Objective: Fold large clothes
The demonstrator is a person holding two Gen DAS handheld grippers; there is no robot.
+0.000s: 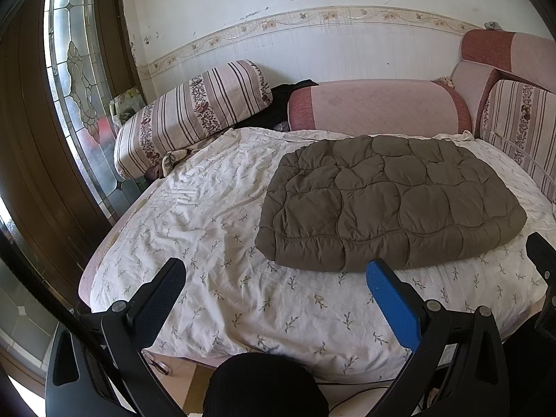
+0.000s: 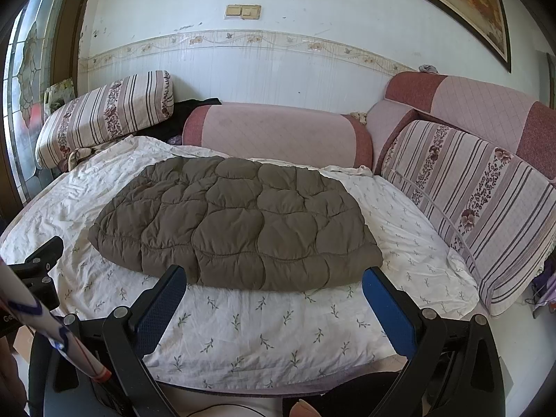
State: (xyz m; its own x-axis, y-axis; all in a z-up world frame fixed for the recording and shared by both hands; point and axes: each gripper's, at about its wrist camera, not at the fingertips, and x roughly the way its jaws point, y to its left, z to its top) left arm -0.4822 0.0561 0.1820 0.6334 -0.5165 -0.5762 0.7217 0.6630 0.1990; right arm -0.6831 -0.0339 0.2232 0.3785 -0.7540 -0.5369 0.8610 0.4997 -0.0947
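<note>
The brown jacket [image 2: 236, 226] lies on the bed [image 2: 278, 330] as a squared, padded bundle, so the folding looks nearly or fully done. Both the left gripper [image 1: 274, 278] and right gripper [image 2: 274, 285] hang before it, fingers wide apart, empty.

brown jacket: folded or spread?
Folded: the brown quilted jacket lies as a compact pad on the floral sheet, no sleeves showing.

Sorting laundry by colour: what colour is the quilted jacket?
Olive-brown quilted jacket, clearest in the right wrist view.
</note>
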